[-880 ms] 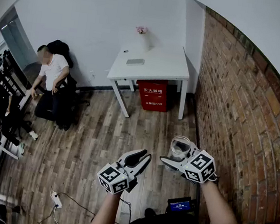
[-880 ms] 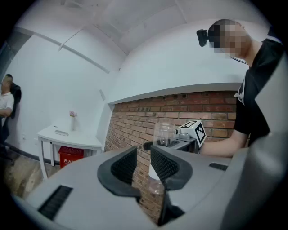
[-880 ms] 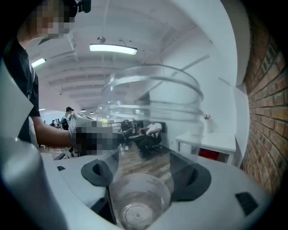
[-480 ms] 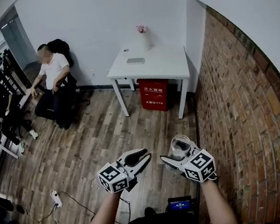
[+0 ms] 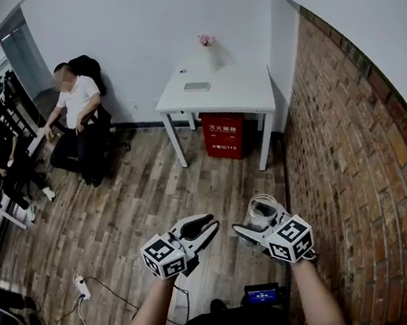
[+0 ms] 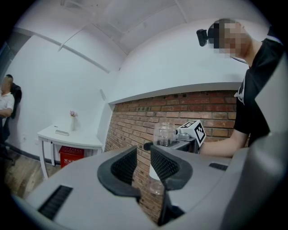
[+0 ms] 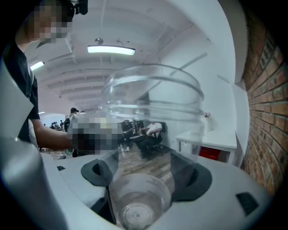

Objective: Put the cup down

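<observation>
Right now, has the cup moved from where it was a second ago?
No. In the head view the cup keeps its spot relative to the red box and brick wall.

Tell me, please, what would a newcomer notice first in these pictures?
First, the clear cup held in the air by the right tongs, near the brick wall on the right; the left tongs beside it are empty. Then the white table against the white wall, with a red box under it.
</observation>
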Demonstrator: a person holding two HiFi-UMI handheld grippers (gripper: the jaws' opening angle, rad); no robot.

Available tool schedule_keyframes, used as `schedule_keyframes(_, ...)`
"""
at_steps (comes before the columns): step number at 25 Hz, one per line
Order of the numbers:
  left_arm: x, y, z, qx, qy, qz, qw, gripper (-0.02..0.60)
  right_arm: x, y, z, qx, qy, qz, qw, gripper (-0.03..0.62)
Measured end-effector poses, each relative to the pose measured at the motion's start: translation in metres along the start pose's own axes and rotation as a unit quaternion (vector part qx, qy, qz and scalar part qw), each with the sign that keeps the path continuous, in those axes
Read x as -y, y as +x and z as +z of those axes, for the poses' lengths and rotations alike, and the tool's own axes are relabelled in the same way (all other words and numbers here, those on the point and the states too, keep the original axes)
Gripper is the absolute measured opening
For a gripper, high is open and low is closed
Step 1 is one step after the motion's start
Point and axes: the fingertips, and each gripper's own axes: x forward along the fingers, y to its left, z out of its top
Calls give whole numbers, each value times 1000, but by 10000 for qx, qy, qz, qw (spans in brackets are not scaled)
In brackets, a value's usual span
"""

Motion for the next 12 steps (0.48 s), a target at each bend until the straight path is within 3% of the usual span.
schedule_keyframes(12,2,4,-3,-7,12,-1,10000,101,5,-3,-3,0,31,-39,10000,371)
